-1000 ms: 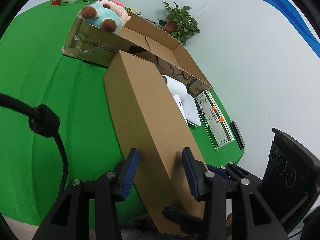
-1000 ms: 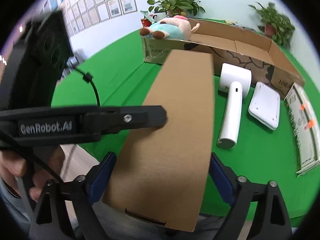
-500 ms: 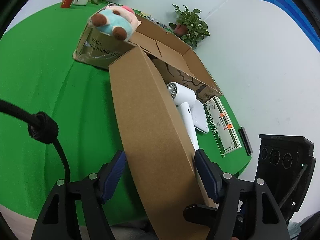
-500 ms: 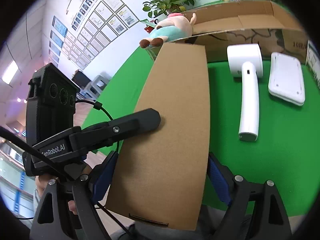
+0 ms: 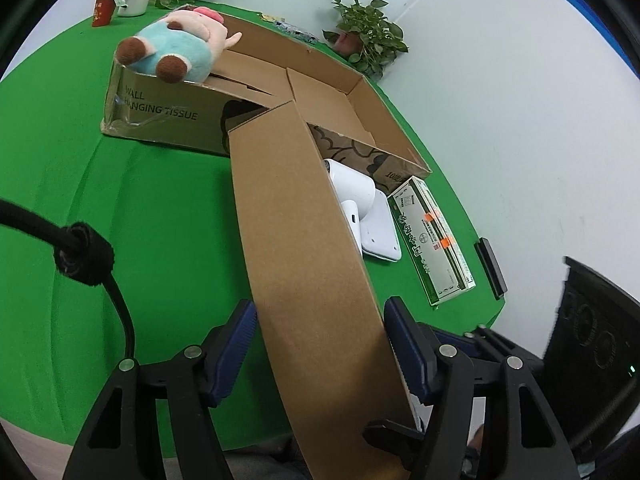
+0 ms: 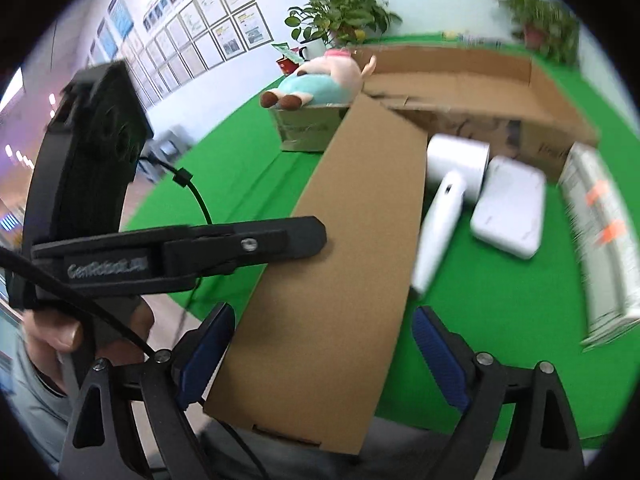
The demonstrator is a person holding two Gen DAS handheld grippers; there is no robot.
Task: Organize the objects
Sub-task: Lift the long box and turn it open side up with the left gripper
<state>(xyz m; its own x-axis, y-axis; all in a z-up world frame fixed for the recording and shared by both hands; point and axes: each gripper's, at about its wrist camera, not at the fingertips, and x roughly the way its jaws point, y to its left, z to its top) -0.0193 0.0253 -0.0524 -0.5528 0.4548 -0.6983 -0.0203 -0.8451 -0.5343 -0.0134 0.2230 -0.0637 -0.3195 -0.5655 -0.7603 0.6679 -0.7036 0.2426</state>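
Both grippers, left [image 5: 318,344] and right [image 6: 322,354], clamp a plain carton [image 5: 304,248] near the tray [image 5: 168,118] printed "WALL HANGING TISSUE".

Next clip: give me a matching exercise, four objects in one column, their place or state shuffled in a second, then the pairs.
Things:
1. plush toy
2. long cardboard box
3. white hair dryer
4. green-and-white carton

Places:
A. between the tongs of both grippers
B. flat on the green cloth, nearest the table's right edge
C. on the big open box's rim
D. on the cloth beside a white flat device

Pairs: 1-C, 2-A, 3-D, 4-B
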